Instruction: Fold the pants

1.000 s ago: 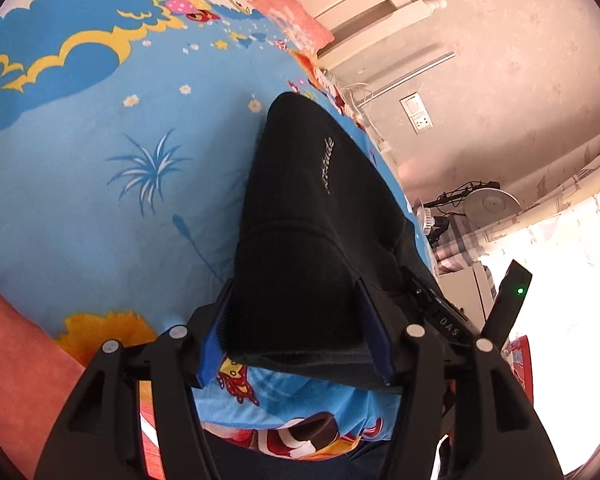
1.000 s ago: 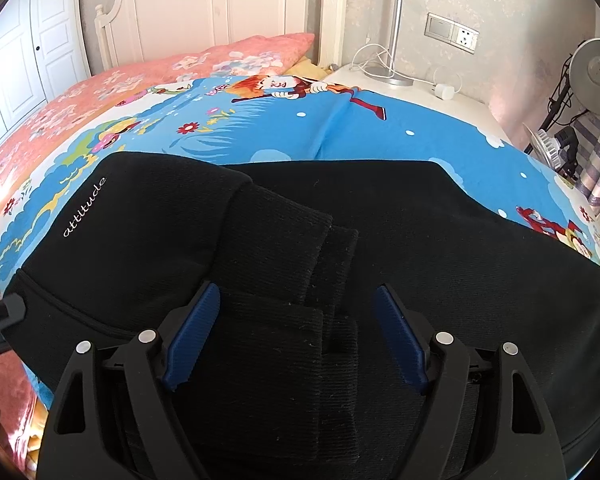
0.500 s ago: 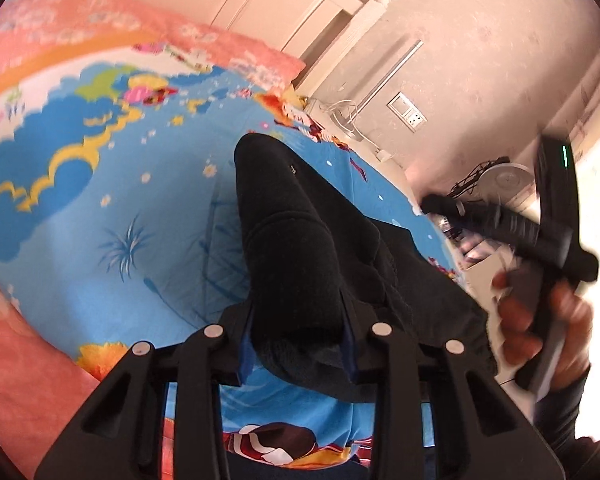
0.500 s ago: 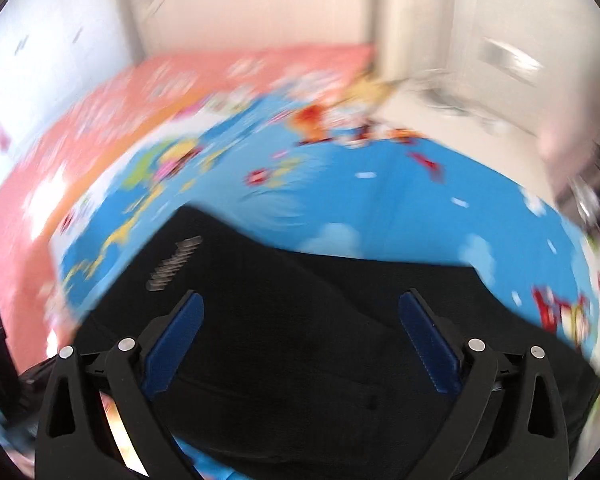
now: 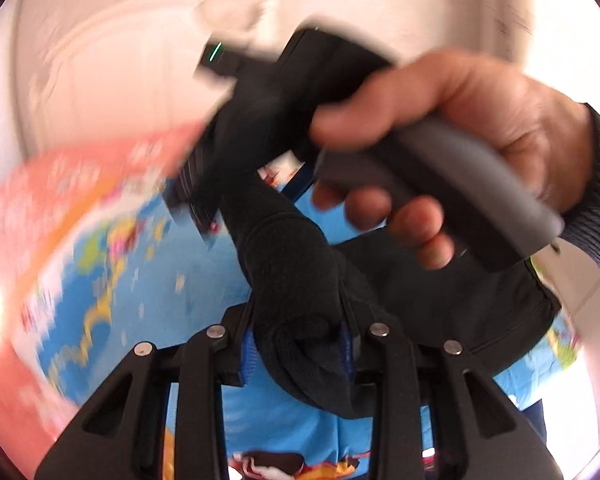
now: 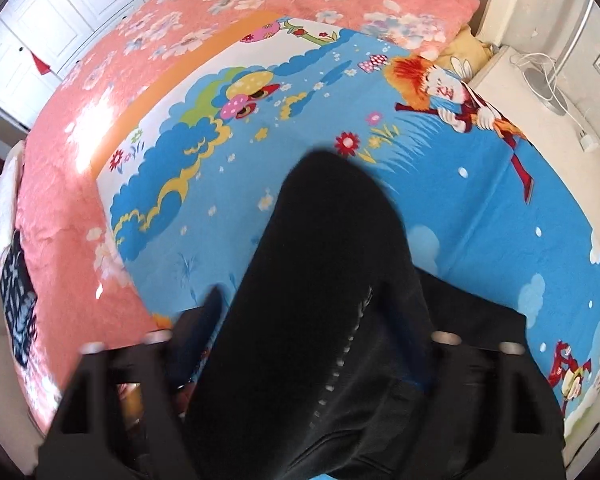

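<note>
We find the black pants (image 6: 324, 280) lifted off the cartoon bedsheet (image 6: 480, 216), a bunched fold clamped in the left gripper (image 5: 298, 344). The right gripper (image 6: 300, 344) has just been closing, cloth between its jaws (grip unconfirmed through blur). A hand (image 5: 452, 128) holds its handle, far right

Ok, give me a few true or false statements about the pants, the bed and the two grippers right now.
1. The black knit pants are bunched between the left gripper fingers. True.
2. The bed cover under the pants is plain white. False: it is a blue cartoon-print sheet.
3. A bare hand holds the right gripper's grey handle. True.
4. The pants lie flat, untouched. False: both grippers have cloth between their fingers.
</note>
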Action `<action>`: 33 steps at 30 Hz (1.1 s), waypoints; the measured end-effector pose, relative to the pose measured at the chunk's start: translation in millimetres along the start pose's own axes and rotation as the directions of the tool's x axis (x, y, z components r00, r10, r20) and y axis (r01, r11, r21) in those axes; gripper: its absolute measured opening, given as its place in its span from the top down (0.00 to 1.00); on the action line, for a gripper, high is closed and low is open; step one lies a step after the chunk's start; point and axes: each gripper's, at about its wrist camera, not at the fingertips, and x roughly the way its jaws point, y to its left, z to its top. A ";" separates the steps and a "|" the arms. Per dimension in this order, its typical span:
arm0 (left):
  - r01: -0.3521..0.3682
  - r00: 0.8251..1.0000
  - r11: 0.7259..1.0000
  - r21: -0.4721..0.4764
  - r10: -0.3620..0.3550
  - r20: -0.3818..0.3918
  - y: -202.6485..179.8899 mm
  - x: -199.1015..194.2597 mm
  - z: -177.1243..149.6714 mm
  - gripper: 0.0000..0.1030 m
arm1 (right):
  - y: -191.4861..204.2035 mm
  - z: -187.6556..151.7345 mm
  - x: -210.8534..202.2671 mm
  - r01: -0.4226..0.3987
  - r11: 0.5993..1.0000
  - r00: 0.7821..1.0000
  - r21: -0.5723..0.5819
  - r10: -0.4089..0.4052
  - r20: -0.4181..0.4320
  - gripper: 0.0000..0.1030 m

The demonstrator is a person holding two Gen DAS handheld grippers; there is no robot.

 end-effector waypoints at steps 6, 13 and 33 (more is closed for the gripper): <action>0.037 0.995 0.943 0.331 -0.065 0.074 -111.5 -7.8 38.7 0.70 | -125.0 -82.0 -85.4 -0.189 0.961 0.966 0.203 0.144 0.216 0.54; 0.055 0.985 0.747 0.663 -0.151 0.089 -306.7 26.8 -9.1 0.70 | -288.6 -264.4 -98.2 -0.340 0.836 0.900 0.432 0.155 0.408 0.53; -0.199 0.968 0.526 0.827 -0.027 0.250 -362.4 96.2 -167.8 0.66 | -346.4 -325.1 -33.2 -0.232 0.832 0.962 0.504 0.121 0.244 0.53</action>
